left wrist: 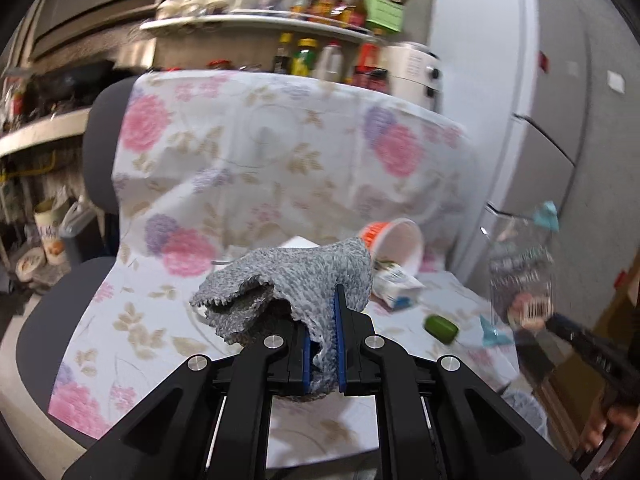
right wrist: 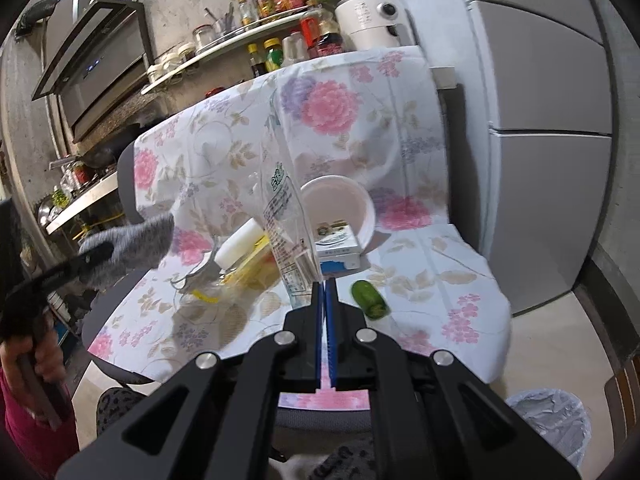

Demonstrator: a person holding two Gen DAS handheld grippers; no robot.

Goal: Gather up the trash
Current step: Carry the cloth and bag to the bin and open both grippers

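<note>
- the left gripper [left wrist: 322, 344] is clamped on a grey knitted cloth [left wrist: 296, 280], which hangs bunched up over its blue pads, lifted clear of the flowered sheet [left wrist: 240, 152] on the chair
- the right gripper [right wrist: 325, 308] is closed tight on the lower edge of a clear plastic bag [right wrist: 286, 224] that stands up ahead of its fingertips
- judged from this, two pieces of trash are in hand but not yet dropped; the lined bin [right wrist: 548, 420] sits low to the right of the right gripper, on the floor
- still on the sheet, ahead of the right gripper: a tipped white cup [right wrist: 340, 208] with an orange band, a small white and blue carton [right wrist: 336, 254] at its mouth, a green piece [right wrist: 370, 300] just right of the fingertips, and a white and yellow clutter [right wrist: 244, 256] to the left
- so most of the job looks left to do
- the bag carries green characters and fine print, too small to read; the carton's label is blurred; no brand can be made out
</note>
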